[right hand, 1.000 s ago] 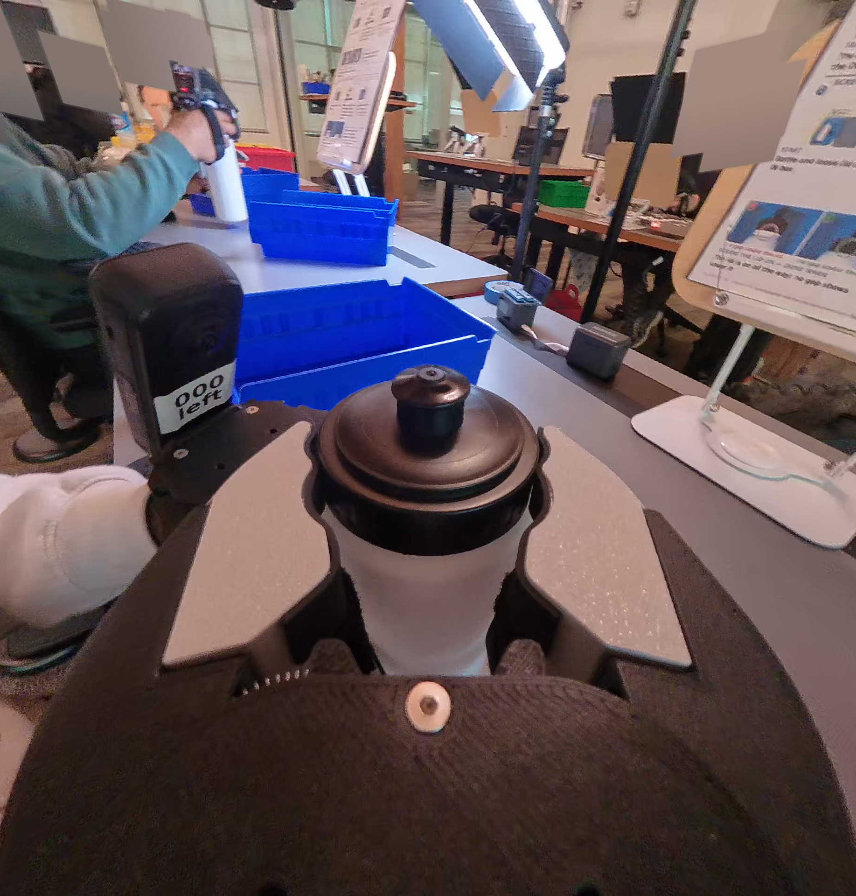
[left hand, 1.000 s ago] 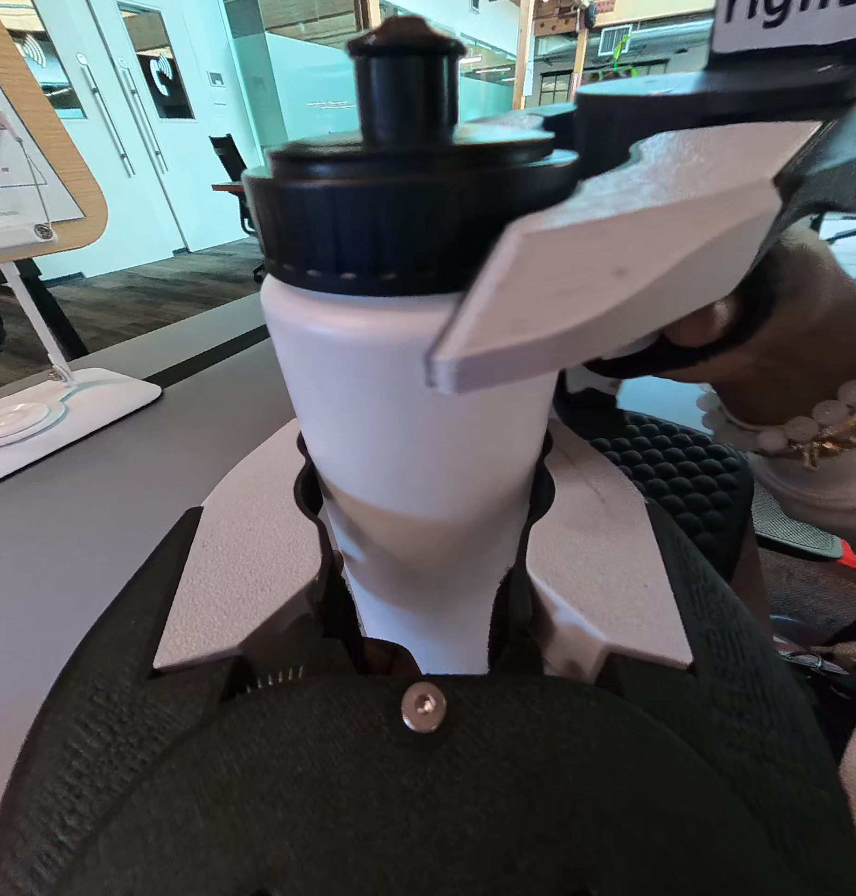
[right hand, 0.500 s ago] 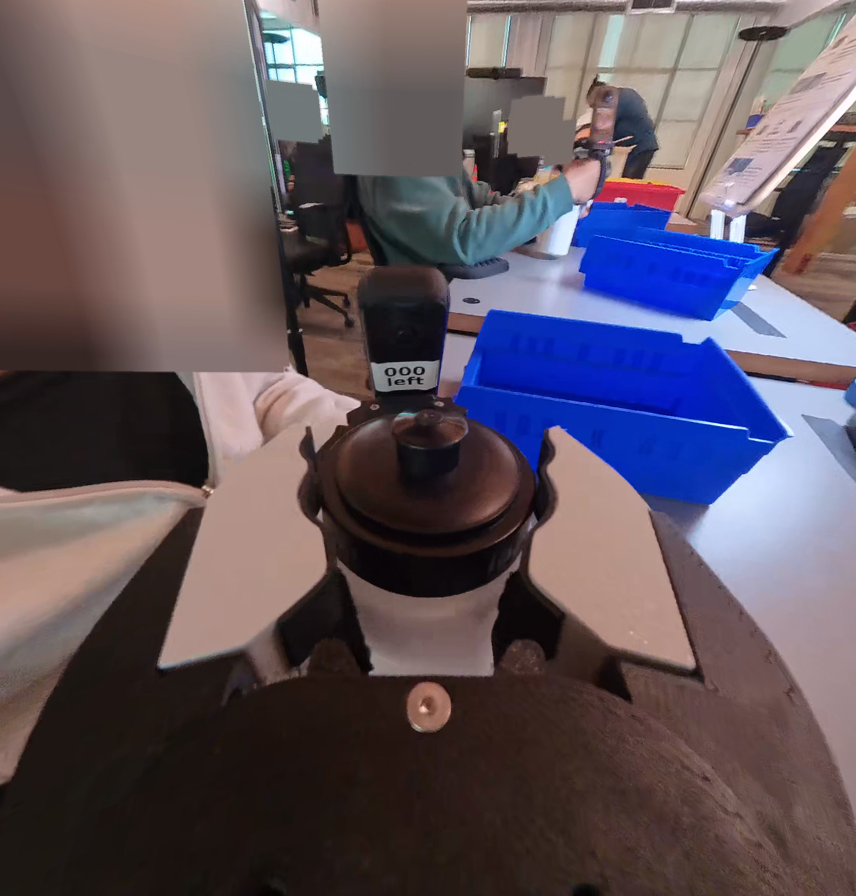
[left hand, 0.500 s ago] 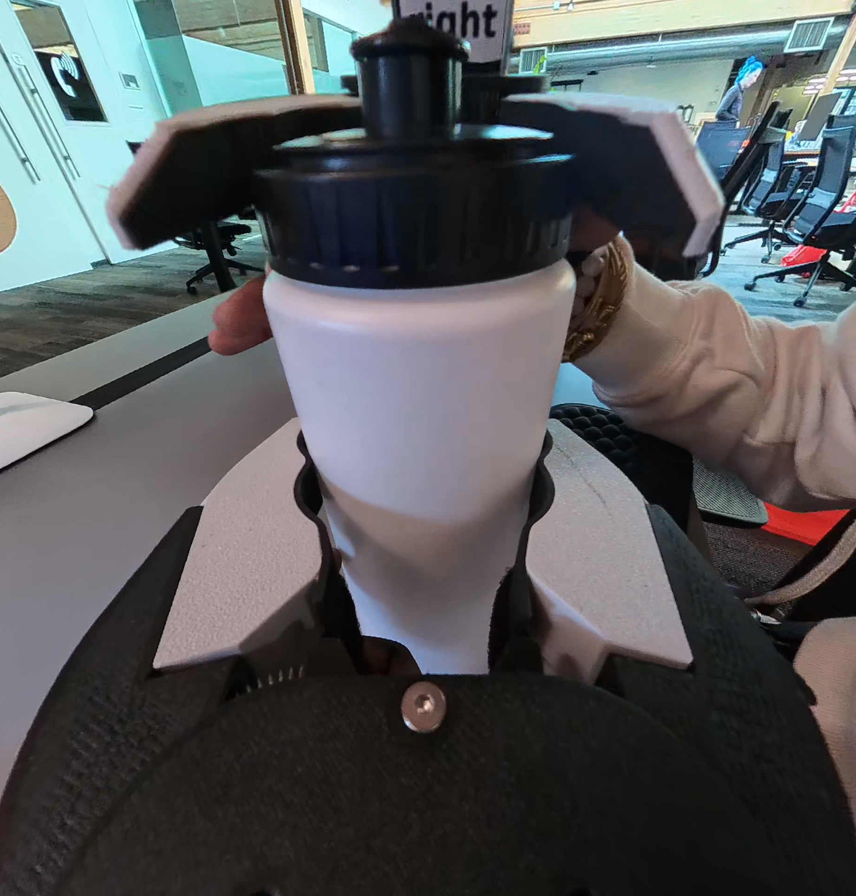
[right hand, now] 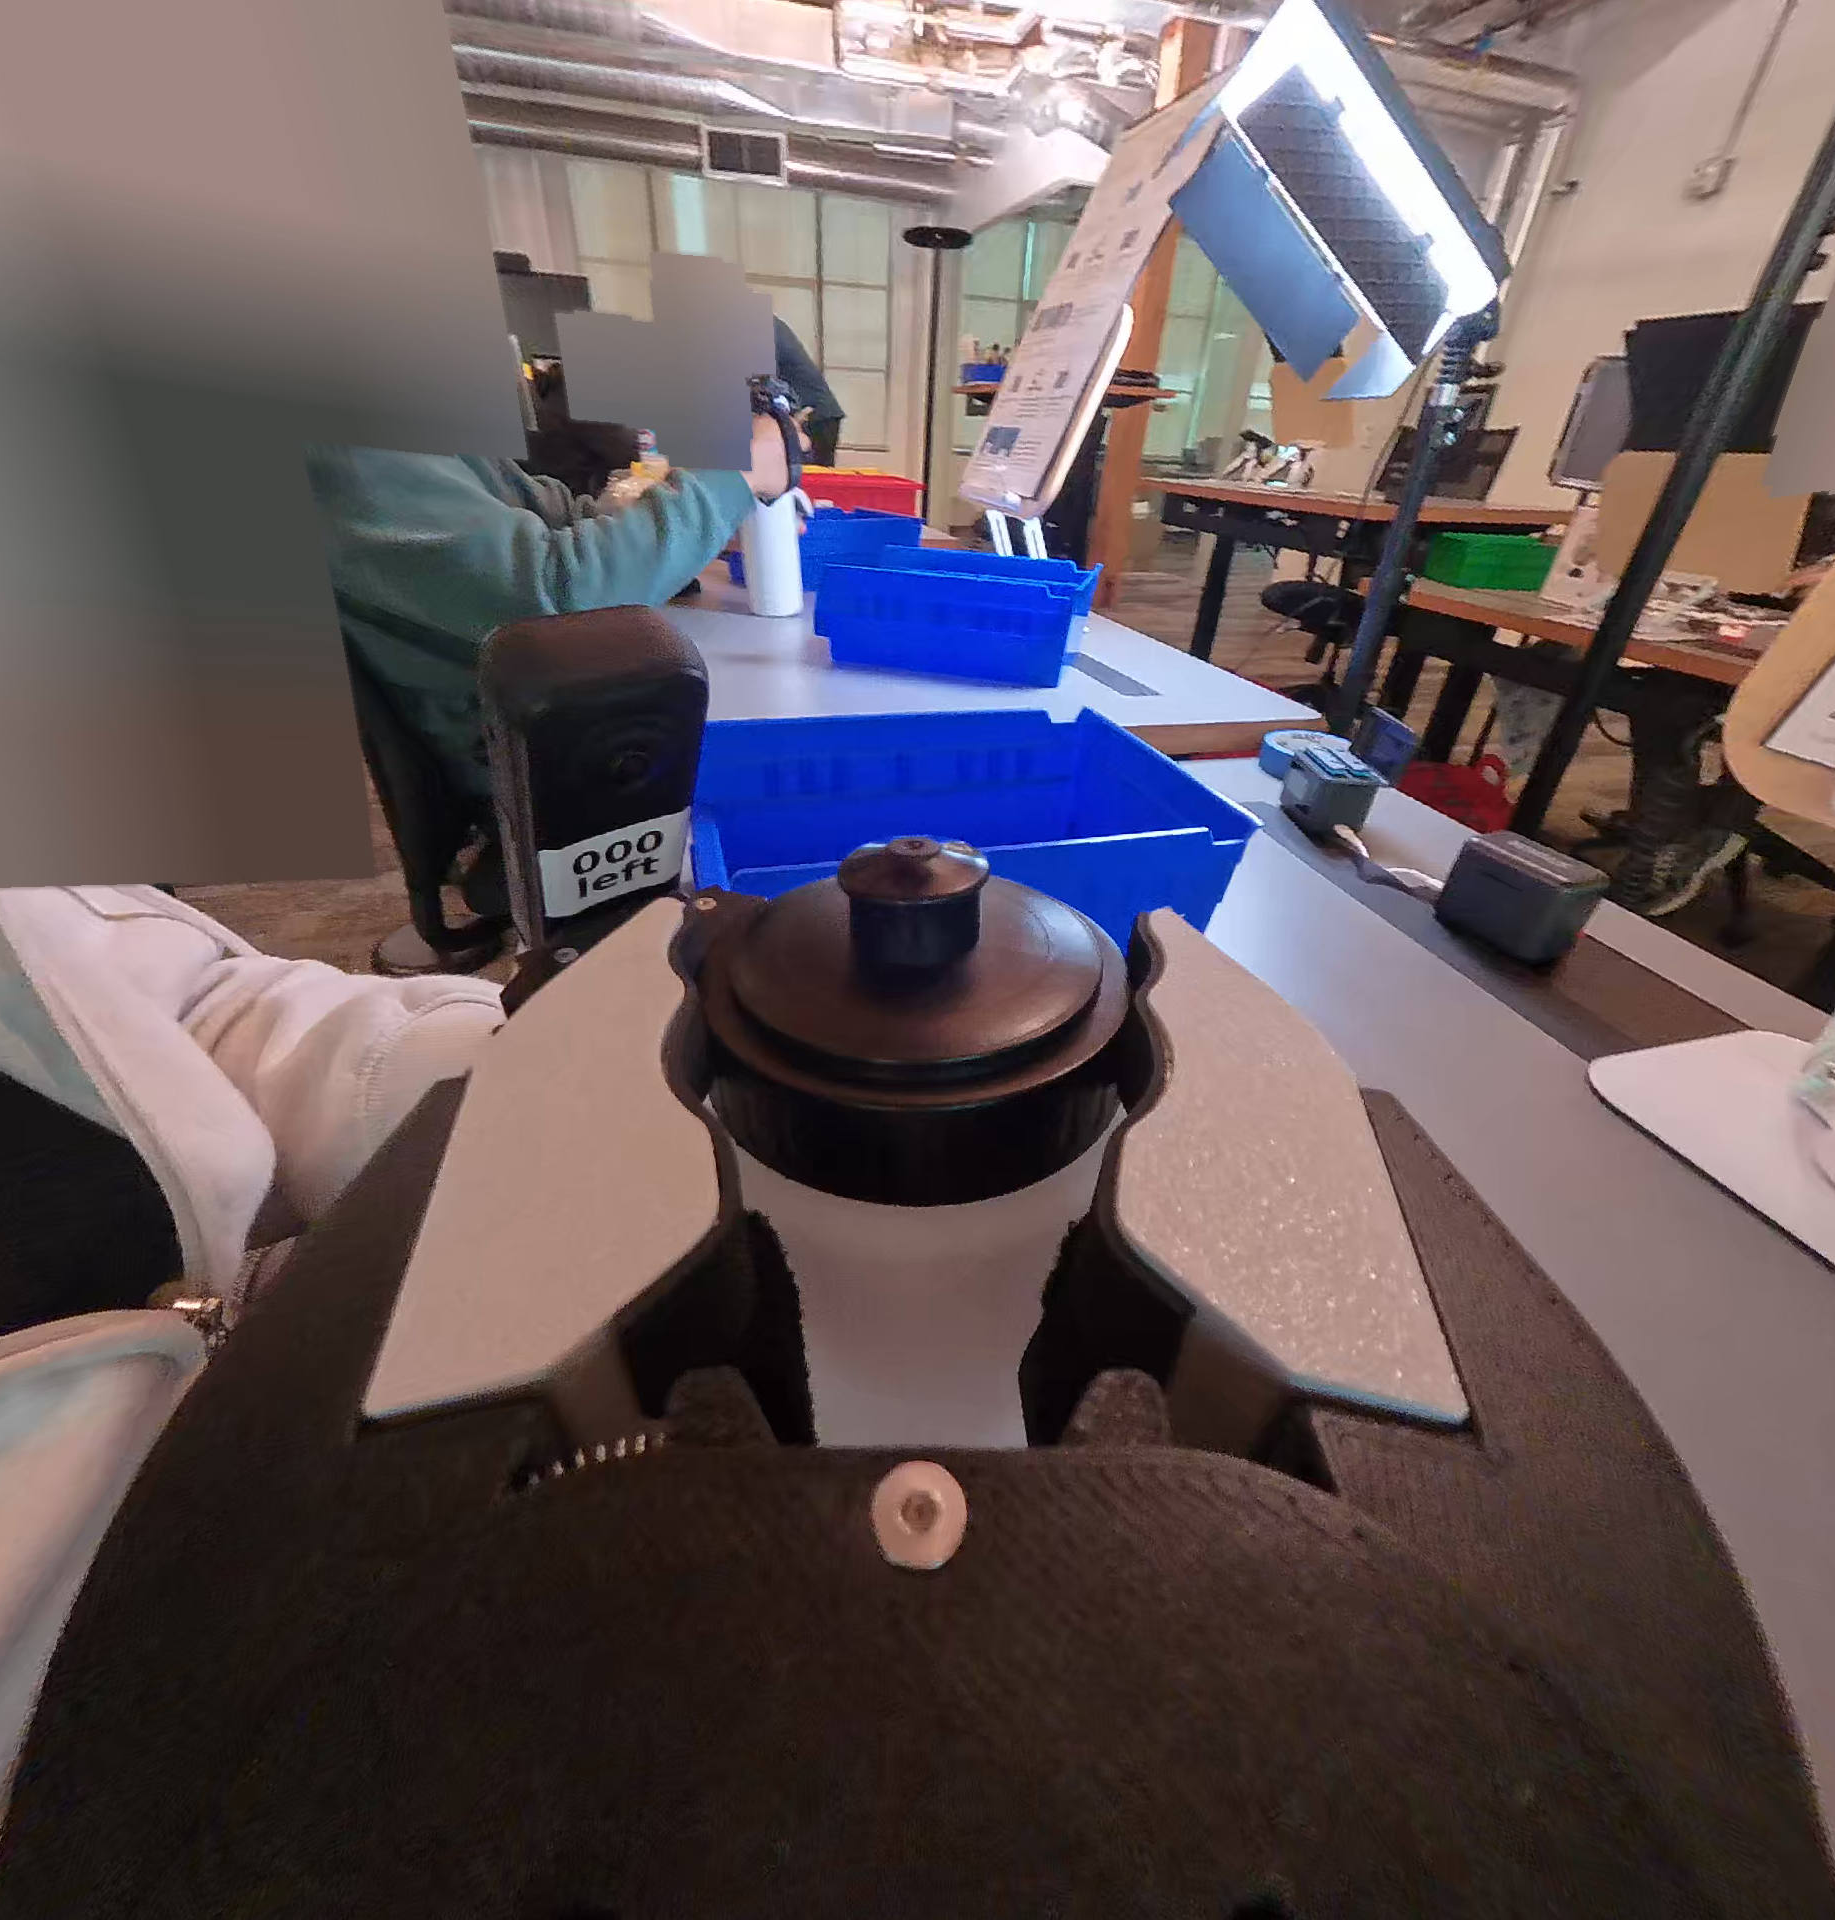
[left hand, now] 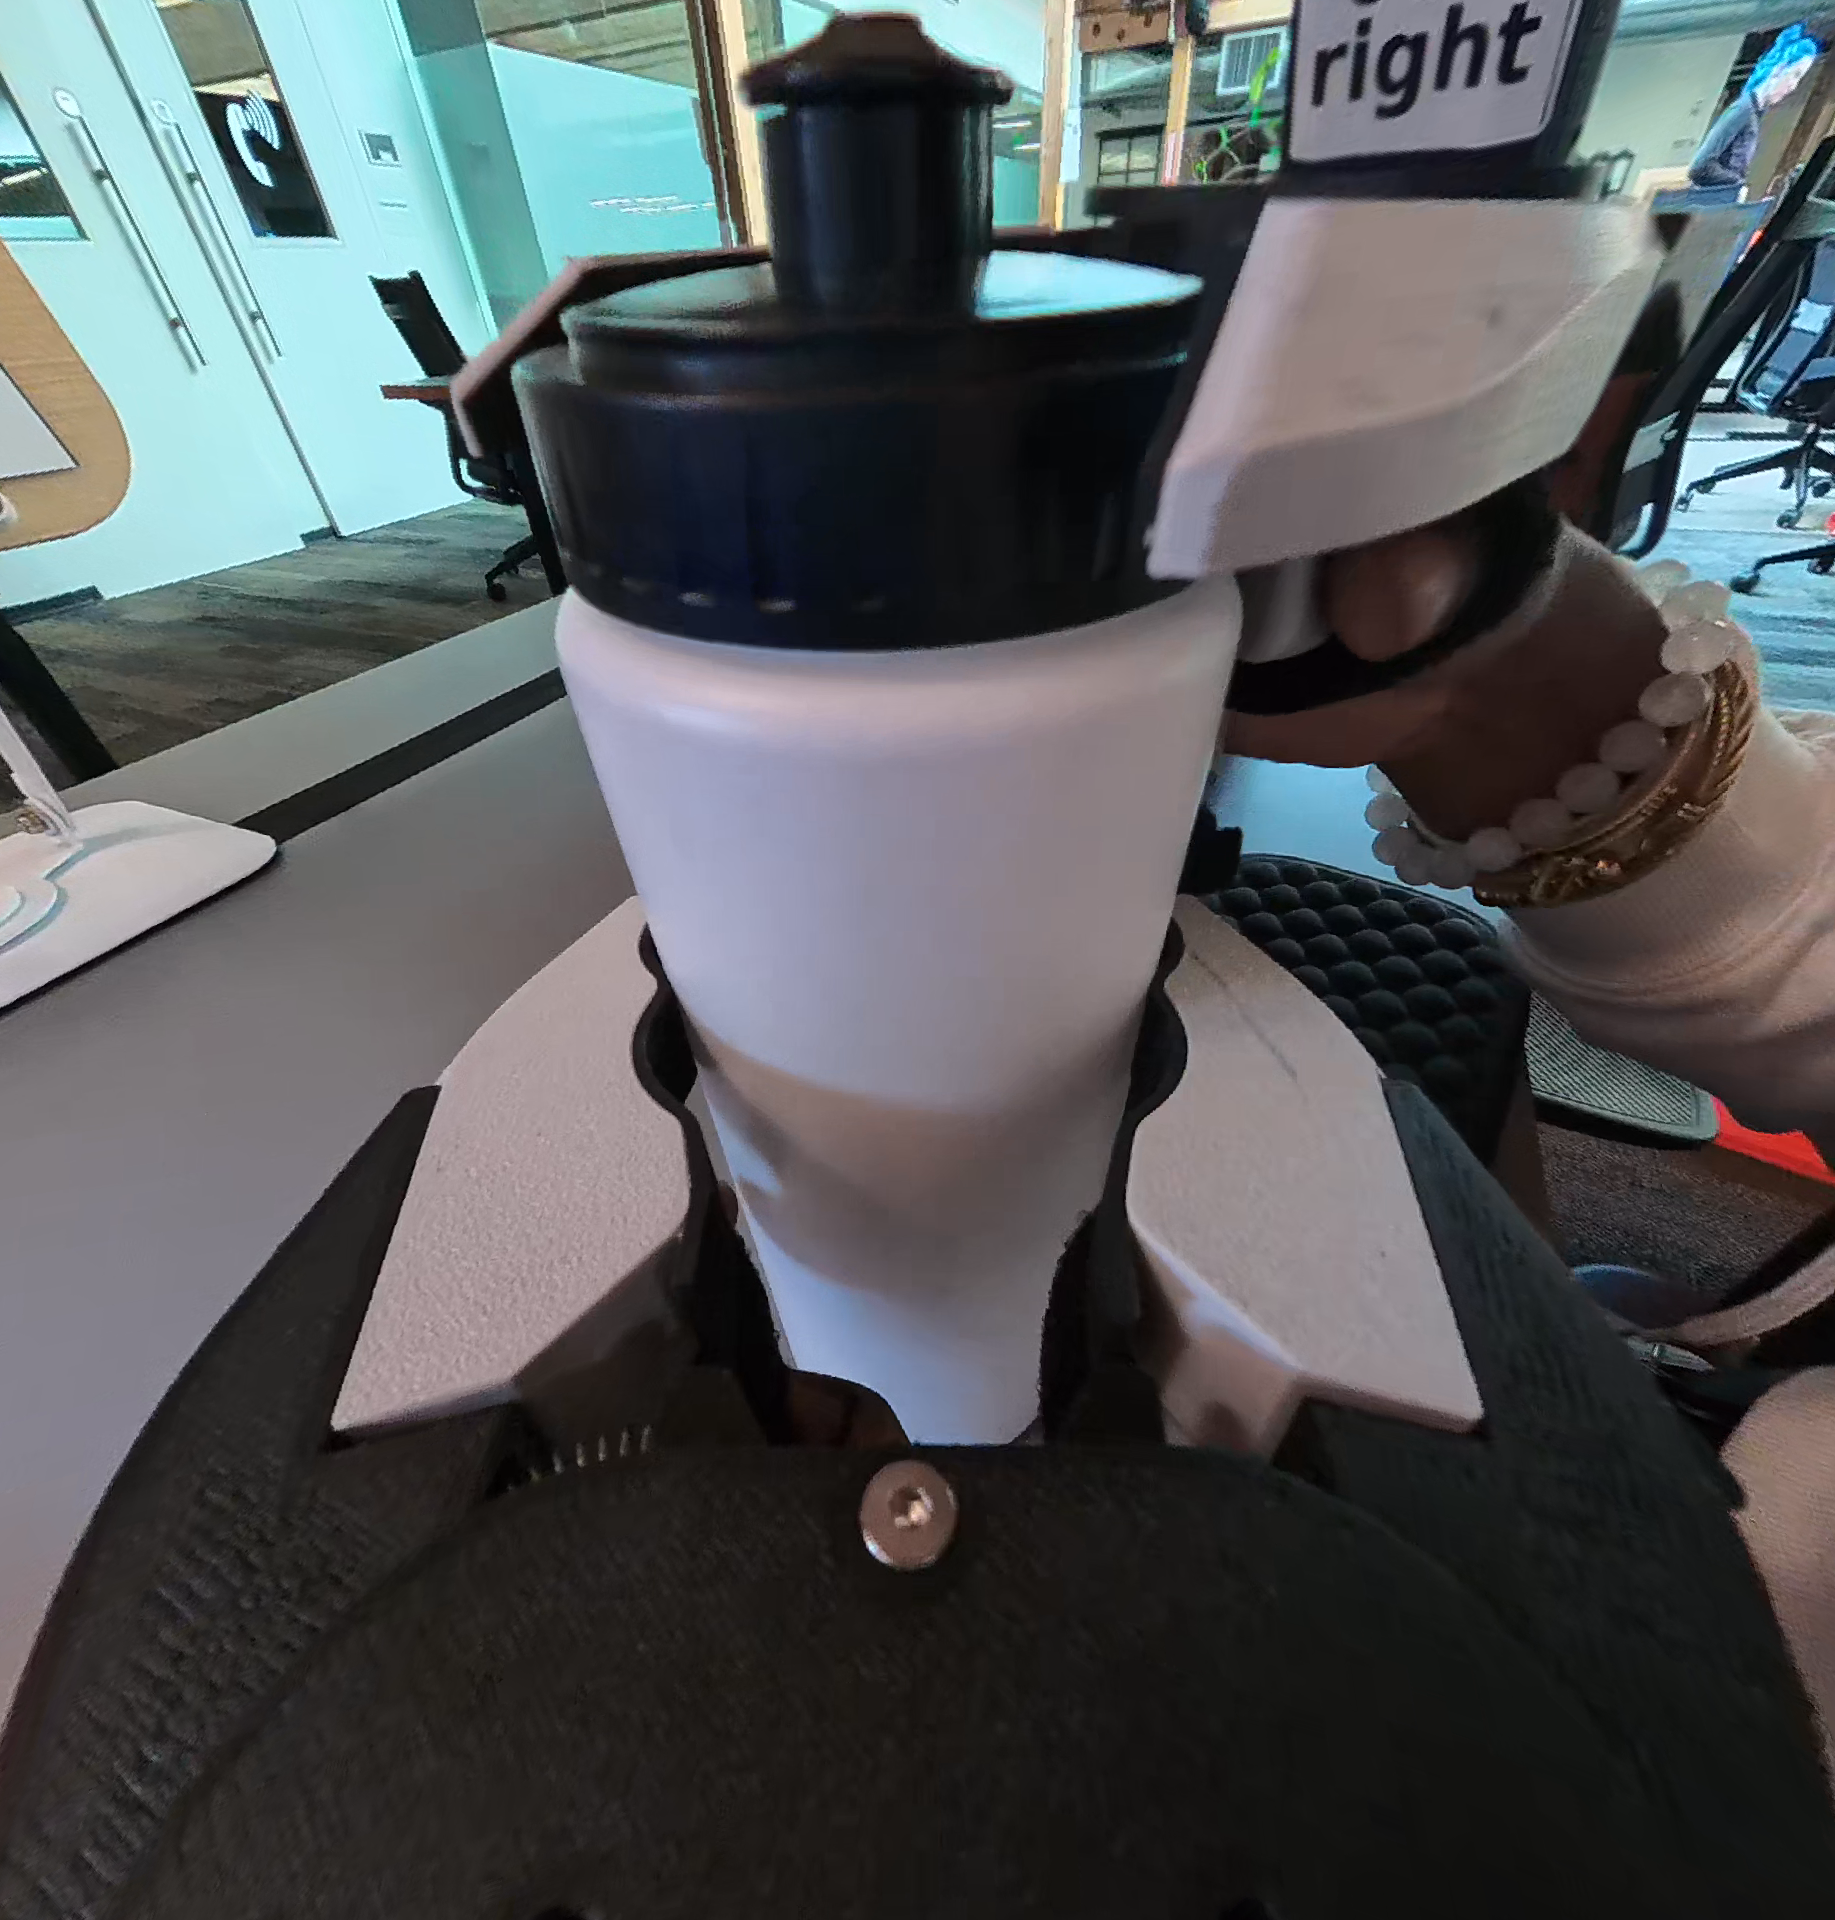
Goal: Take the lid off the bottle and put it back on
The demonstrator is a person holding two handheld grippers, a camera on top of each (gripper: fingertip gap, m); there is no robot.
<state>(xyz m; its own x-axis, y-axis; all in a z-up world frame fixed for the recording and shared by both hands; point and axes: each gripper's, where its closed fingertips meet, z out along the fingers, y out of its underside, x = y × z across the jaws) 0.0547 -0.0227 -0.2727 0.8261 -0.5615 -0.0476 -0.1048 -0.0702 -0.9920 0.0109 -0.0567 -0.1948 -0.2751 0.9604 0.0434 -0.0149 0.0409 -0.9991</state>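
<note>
My left gripper clamps the white bottle low on its body, held upright above the grey worktop. My right gripper pinches the black lid, which sits on the neck. Step looks like twisting the lid; which way, can't tell. To do it well: keep the left squeeze firm so the body doesn't spin, turn the right around the bottle's axis, stay level to avoid cross-threading.

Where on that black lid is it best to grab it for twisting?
On the ribbed skirt of the lid, fingers on opposite sides, coming in level from the side. The ribs give purchase and the round rim fits the notched fingers; the narrow spout on top would likely slip.
</note>
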